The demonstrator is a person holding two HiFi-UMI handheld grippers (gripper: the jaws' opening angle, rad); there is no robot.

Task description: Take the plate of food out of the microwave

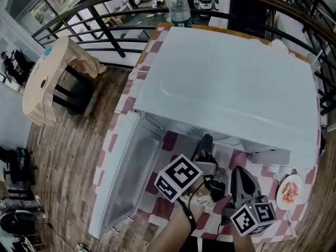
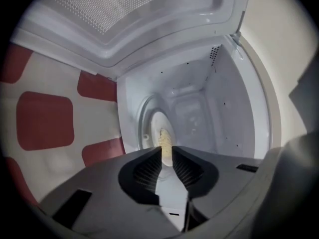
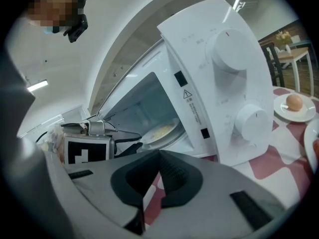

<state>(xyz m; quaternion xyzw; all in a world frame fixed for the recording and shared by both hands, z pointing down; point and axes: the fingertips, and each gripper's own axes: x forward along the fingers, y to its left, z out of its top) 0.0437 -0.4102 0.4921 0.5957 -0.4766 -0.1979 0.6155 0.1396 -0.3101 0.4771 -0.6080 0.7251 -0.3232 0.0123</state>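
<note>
The white microwave (image 1: pixel 231 83) stands on a red-and-white checked cloth with its door (image 1: pixel 131 172) swung wide to the left. Inside, on the turntable, lies a pale plate of yellowish food (image 2: pixel 162 133), also seen in the right gripper view as the plate (image 3: pixel 162 132). My left gripper (image 2: pixel 167 151) is open at the mouth of the cavity, pointing at the plate, with nothing between its jaws; in the head view the left gripper (image 1: pixel 206 147) reaches under the microwave's front edge. My right gripper (image 3: pixel 158 154) is shut and empty, and in the head view the right gripper (image 1: pixel 237 176) sits just right of the left one.
A small plate with pink food (image 1: pixel 290 191) lies at the table's right edge. A plate with an egg (image 3: pixel 294 103) stands right of the microwave's knobs (image 3: pixel 229 49). A water bottle (image 1: pixel 179 7) stands behind the microwave. A covered stool (image 1: pixel 52 77) is on the wooden floor at left.
</note>
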